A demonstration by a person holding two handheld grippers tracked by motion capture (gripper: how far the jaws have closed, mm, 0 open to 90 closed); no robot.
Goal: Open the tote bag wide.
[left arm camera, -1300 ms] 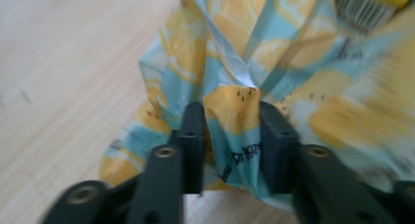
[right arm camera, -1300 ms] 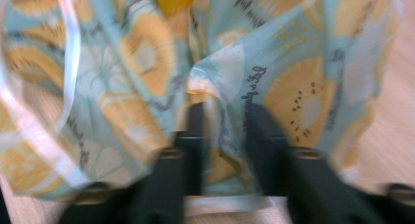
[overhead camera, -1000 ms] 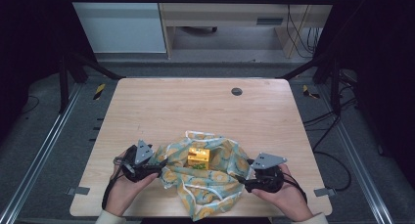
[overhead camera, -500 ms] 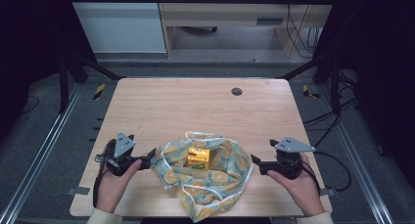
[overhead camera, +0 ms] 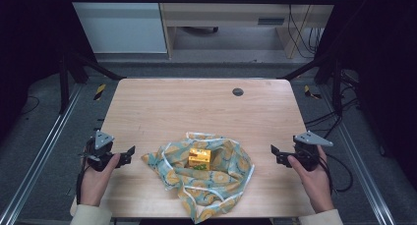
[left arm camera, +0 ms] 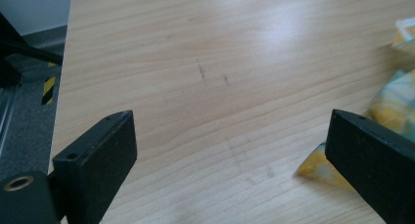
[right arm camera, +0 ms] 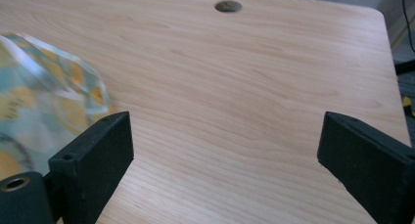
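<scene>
I see the pale wooden table (overhead camera: 162, 107) with the crumpled teal cloth printed with orange circles (overhead camera: 216, 183) lying near its front edge, a small yellow-orange box (overhead camera: 199, 157) resting on its middle. My left gripper (overhead camera: 129, 155) sits just left of the cloth, my right gripper (overhead camera: 274, 153) just right of it; both jaws have just been opening and stand released, nothing between them. A small round dark hole (overhead camera: 238, 92) lies far across the table, out of the way.
</scene>
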